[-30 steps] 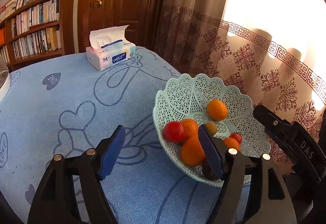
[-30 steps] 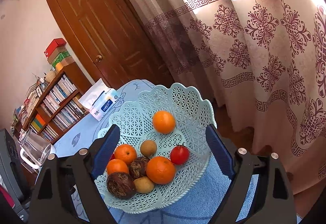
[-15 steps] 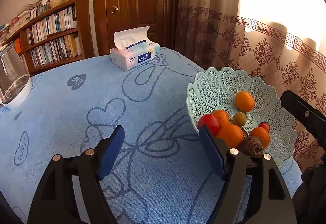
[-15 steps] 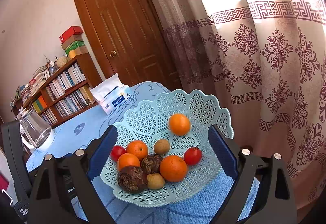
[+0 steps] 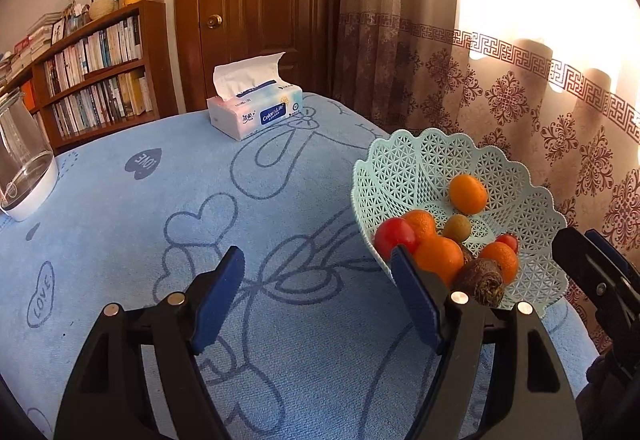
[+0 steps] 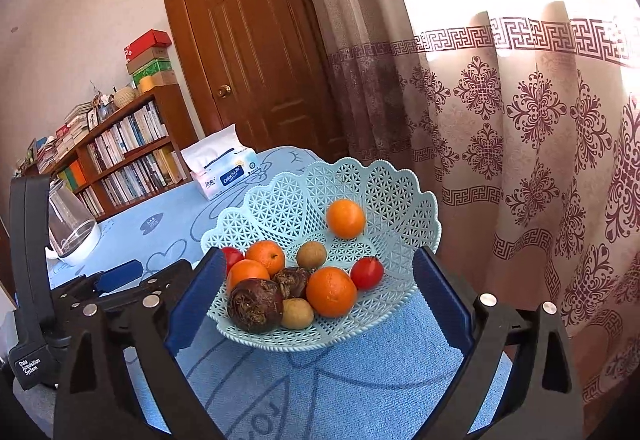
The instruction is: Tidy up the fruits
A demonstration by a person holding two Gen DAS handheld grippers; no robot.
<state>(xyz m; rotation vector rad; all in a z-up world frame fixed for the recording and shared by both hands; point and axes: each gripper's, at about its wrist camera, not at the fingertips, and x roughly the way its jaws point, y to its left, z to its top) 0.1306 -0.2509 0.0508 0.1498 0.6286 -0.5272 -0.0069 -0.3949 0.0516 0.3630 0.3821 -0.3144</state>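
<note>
Framing the mint lattice fruit basket dead ahead at twelve o'clock, right gripper nearer, jaws just widened, empty; left gripper, jaws wide and empty, has it at two o'clock.

Left gripper angled down, jaws parted, blue pads clamping nothing; right gripper tilted slightly down beside it, jaws just been opening and now wide, pads off everything, nothing gripped between them.
</note>
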